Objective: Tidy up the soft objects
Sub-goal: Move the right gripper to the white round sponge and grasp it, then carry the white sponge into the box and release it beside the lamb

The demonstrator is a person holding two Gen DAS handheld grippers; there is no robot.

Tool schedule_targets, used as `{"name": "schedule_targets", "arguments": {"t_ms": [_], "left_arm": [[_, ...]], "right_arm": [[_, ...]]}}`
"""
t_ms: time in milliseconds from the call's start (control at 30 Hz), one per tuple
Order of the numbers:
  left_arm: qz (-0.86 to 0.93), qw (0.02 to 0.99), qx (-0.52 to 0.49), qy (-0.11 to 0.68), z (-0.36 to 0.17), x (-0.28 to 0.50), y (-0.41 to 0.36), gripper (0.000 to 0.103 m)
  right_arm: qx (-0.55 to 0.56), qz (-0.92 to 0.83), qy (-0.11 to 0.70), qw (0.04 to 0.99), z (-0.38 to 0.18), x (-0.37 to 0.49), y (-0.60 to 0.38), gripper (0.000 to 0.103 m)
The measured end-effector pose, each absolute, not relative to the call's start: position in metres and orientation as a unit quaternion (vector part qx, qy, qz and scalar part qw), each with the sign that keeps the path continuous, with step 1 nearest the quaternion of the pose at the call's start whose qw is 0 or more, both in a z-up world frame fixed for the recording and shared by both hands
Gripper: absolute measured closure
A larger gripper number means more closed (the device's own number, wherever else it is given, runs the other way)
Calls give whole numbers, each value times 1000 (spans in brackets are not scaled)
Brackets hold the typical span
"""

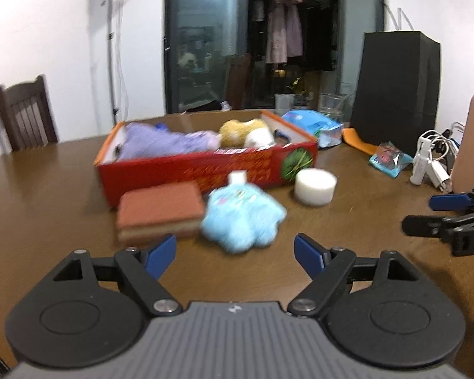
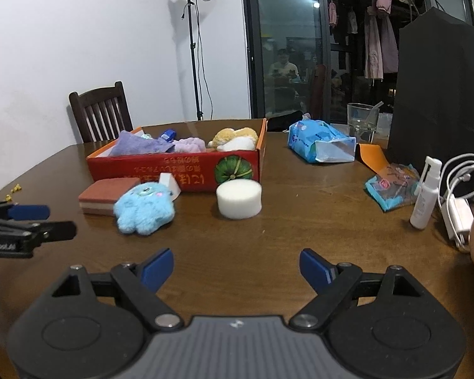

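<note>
A red cardboard box [image 1: 189,170] [image 2: 186,170] on the brown table holds a purple cloth [image 1: 161,142] [image 2: 139,145] and a yellow and white plush [image 1: 246,132] [image 2: 235,139]. In front of it lie a brown sponge block [image 1: 159,211] [image 2: 106,195], a light blue plush [image 1: 241,218] [image 2: 143,208] and a white foam cylinder [image 1: 314,186] [image 2: 238,199]. My left gripper [image 1: 235,254] is open and empty, just short of the blue plush. My right gripper [image 2: 237,265] is open and empty, further back, facing the foam cylinder.
A tall black paper bag [image 1: 395,91] [image 2: 436,94] stands at the back right. A blue tissue pack [image 2: 319,142], a glass [image 2: 361,121], a snack packet [image 2: 391,186], a white spray bottle [image 2: 425,192] and white cables [image 2: 458,202] lie on the right. A chair [image 2: 101,113] stands behind the table.
</note>
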State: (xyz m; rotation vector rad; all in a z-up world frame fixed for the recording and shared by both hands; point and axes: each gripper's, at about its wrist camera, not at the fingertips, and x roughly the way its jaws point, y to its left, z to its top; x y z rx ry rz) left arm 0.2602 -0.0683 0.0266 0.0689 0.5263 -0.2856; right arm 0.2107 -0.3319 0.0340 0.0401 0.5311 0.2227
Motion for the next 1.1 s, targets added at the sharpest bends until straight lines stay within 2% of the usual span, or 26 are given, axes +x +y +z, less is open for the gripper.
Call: {"name": "schedule_targets", "arguments": {"t_ms": [133,267,333,433,633,667,733,800,867,900,967,1100], "left_arm": [[-157,951,47,261,28,294,-91,20],[-174,947,57,265,28,325,-108,21],[-176,945,66,267,28,340,-115,24],[-156,946,74,273,28,364,-122,35],[-235,920,31,312,26,401,-138,54],[-238,915,32,325,23,409,-143,60],[-246,905,33,346,13,423,-153,63],[-254,897,16,361,4,431,-157,72],[-266,892,-8,366,-4,434,-154,76],[-274,889,-19,367,-5,435,-150,81],[-290,876,-55,382,-8,440,-143,88],[-288,878,-54,378,-6,437,-146,90]], "right_arm": [[19,115,264,957,36,242,-335,17],[22,126,276,953,35,281,-333,22],[23,133,282,950,34,300,-330,23],[22,139,290,947,34,324,-326,25],[65,148,298,941,29,359,-337,44],[74,148,301,939,27,364,-340,49],[101,147,308,935,20,376,-346,59],[128,152,320,926,11,386,-352,75],[146,161,325,920,2,390,-355,77],[154,164,324,919,0,390,-357,83],[159,175,325,916,-1,390,-359,84],[164,177,324,915,-2,389,-360,86]]}}
